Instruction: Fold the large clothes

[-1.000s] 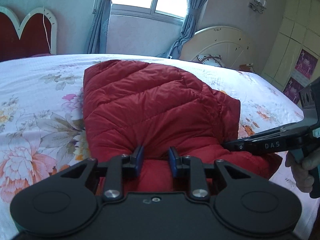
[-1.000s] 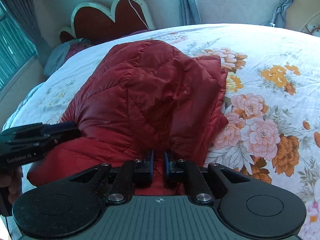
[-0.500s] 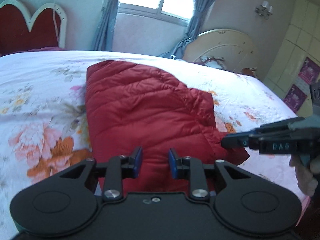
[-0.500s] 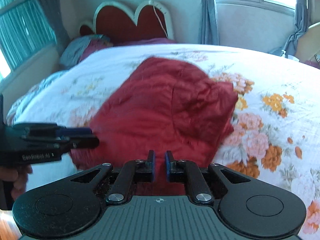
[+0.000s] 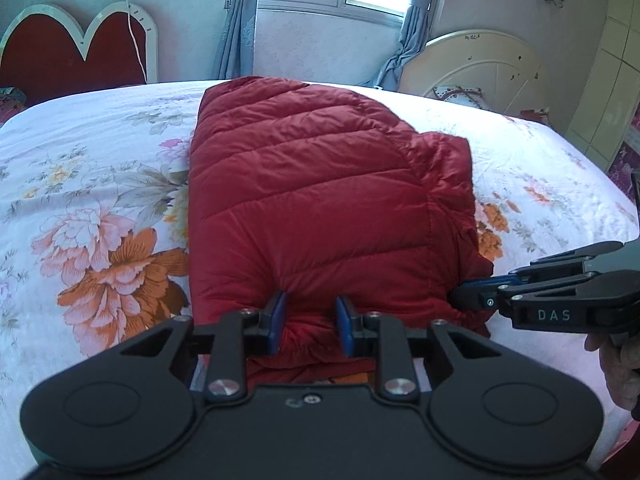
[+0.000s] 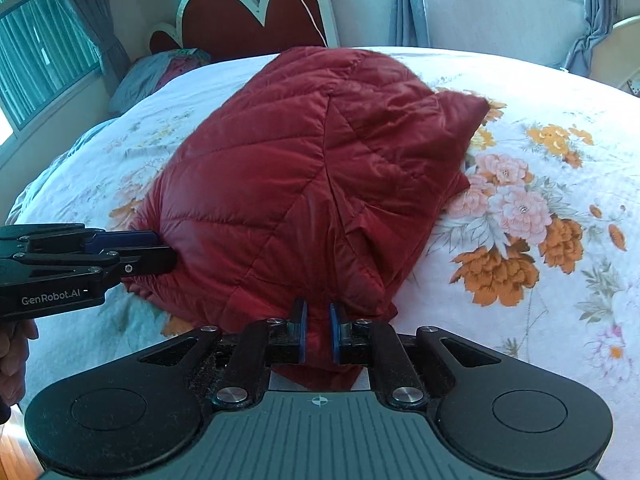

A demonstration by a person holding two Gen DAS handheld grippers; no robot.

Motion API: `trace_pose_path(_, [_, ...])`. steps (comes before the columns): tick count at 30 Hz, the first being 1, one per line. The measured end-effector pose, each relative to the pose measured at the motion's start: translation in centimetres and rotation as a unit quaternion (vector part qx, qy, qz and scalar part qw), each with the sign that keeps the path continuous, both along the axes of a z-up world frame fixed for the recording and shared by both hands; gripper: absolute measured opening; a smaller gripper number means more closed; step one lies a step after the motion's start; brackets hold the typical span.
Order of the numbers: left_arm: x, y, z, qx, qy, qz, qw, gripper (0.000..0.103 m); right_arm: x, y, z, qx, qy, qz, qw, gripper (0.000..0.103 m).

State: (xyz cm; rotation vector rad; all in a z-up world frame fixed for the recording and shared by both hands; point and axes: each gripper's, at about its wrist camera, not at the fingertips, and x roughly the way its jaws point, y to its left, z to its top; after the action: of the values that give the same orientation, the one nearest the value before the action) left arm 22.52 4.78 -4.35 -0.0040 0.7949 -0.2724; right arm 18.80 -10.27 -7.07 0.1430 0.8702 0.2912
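A: red puffer jacket (image 5: 320, 200) fills the centre of both frames, bunched on the floral bedspread (image 5: 100, 200); left gripper (image 5: 311, 322) is clamped on a fat roll of its near hem, bottom centre.

B: yep; right gripper (image 6: 318, 332) is pinched nearly closed on a thinner bit of the same edge; looks mid-fold; next probably means carrying both corners together, level.

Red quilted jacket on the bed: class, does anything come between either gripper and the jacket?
Nothing visible does. The left gripper and the right gripper are each already shut on the near edge of the red quilted jacket, which lies on the floral bedspread.
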Motion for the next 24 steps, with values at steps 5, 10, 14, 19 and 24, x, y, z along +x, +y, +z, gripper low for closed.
trace_pose_path(5, [0.1, 0.1, 0.2, -0.006, 0.002, 0.006, 1.0, 0.026, 0.3, -0.2, 0.5, -0.001, 0.005, 0.008, 1.0, 0.009])
trace_pose_path(10, [-0.9, 1.1, 3.0, -0.063, -0.036, 0.009, 0.9973, 0.031, -0.8, -2.6, 4.4, 0.027, -0.074, -0.027, 0.997, 0.01])
trace_pose_path(14, [2.3, 1.0, 4.6, -0.06, -0.072, 0.002, 0.9956, 0.029, 2.5, -4.8, 6.0, 0.032, -0.113, -0.068, 0.991, 0.01])
trace_pose_path(19, [8.0, 0.4, 3.6, -0.045, -0.069, -0.005, 0.9966, 0.029, 8.6, -6.7, 4.3, 0.02, -0.089, -0.102, 0.991, 0.01])
trace_pose_path(24, [9.9, 1.3, 1.5, -0.046, -0.046, 0.007, 0.9979, 0.03, 10.6, -8.4, 1.8, 0.022, -0.054, -0.125, 0.99, 0.009])
